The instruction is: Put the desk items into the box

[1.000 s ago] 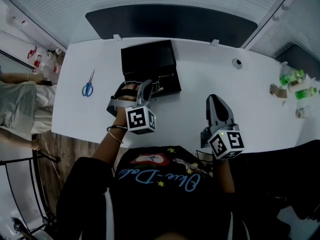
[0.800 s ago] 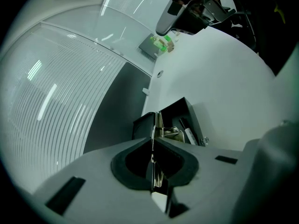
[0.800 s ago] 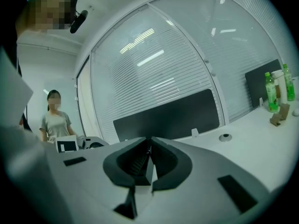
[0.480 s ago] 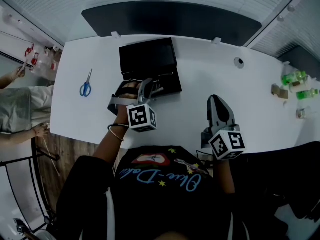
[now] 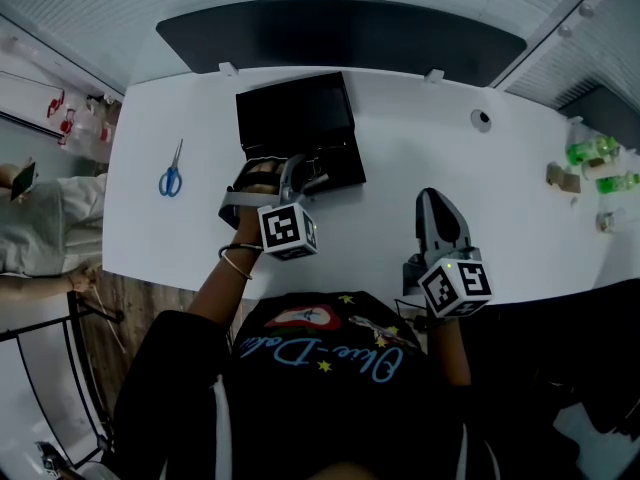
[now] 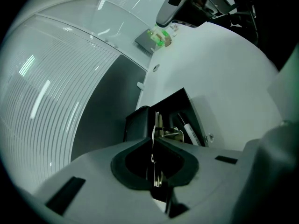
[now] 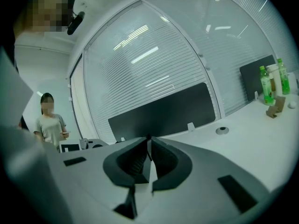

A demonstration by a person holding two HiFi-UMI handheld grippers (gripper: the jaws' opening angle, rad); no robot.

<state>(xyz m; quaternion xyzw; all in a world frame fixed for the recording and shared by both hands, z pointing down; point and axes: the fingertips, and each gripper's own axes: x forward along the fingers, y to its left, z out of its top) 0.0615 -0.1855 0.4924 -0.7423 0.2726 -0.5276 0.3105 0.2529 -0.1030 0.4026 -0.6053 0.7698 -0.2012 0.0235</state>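
Note:
A black box [image 5: 345,173] lies open on the white table, its lid [image 5: 295,113] laid back behind it. My left gripper [image 5: 300,175] hangs over the box's front tray, shut on a thin metal clip [image 6: 158,125] that stands edge-on between the pads. In the left gripper view [image 6: 153,141] a white pen [image 6: 190,133] lies inside the box [image 6: 184,101]. Blue-handled scissors [image 5: 172,171] rest on the table to the left. My right gripper [image 5: 433,201] hovers near the table's front edge, shut with nothing in it [image 7: 149,146].
Green bottles [image 5: 590,153] and small items stand at the far right end of the table. A round cable grommet [image 5: 481,119] sits in the table at the back right. A dark panel [image 5: 340,33] runs behind the table. A person [image 7: 49,122] stands off to the left.
My left gripper has sunk slightly toward the box with the clip still in it. The right gripper has stayed in place. The person at the left has shifted.

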